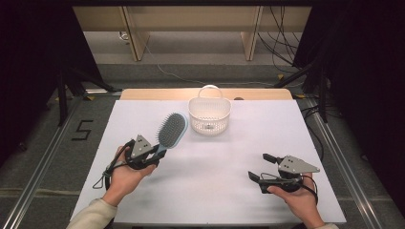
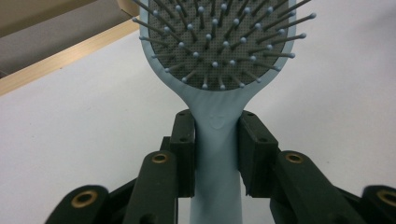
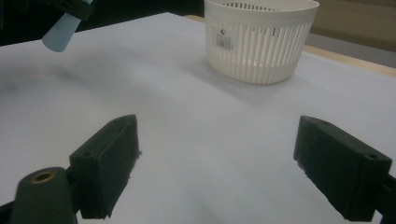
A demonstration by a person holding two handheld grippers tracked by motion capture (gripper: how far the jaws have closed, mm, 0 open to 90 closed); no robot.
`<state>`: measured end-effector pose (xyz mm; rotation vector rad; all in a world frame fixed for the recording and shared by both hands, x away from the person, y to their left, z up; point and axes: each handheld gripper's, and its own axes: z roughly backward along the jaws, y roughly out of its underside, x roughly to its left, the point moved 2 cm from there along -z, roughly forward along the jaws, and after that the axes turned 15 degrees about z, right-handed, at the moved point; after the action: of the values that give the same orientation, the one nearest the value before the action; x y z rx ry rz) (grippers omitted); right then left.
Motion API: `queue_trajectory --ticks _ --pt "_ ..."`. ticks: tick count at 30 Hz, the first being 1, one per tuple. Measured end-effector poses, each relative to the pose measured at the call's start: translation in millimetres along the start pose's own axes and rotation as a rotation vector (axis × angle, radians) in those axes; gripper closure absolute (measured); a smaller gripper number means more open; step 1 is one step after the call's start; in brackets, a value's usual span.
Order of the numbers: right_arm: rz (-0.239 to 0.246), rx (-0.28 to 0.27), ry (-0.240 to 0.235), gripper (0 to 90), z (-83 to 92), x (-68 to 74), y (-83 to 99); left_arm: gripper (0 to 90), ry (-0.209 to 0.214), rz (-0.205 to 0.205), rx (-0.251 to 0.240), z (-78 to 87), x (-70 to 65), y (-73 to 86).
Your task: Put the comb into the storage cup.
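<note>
A light blue hairbrush (image 1: pixel 172 130) with a grey bristle pad is held above the white table, bristles up, its head toward the basket. My left gripper (image 1: pixel 154 151) is shut on its handle; in the left gripper view both pads clamp the hairbrush (image 2: pixel 217 140) just below the head. A white slotted basket (image 1: pixel 209 115) with a loop handle stands at the back centre of the table. My right gripper (image 1: pixel 260 167) rests low at the right front, jaws wide apart with nothing between them. The right gripper view has the basket (image 3: pixel 259 42) ahead and the brush handle's tip (image 3: pixel 60 35) at the upper left.
The white table cover (image 1: pixel 215 157) has a wooden strip (image 1: pixel 157 94) along its far edge. Black curtains and stands flank both sides. Cables lie on the floor beyond the table.
</note>
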<state>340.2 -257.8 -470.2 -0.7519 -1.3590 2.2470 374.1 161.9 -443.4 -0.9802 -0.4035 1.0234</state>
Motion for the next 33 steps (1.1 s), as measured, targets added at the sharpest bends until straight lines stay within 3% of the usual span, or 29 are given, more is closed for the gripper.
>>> queue_trajectory --ticks 33 --pt "-0.001 -0.001 0.000 14.8 -0.4 -0.2 0.1 69.7 0.009 -0.002 -0.010 -5.5 -4.4 -8.2"
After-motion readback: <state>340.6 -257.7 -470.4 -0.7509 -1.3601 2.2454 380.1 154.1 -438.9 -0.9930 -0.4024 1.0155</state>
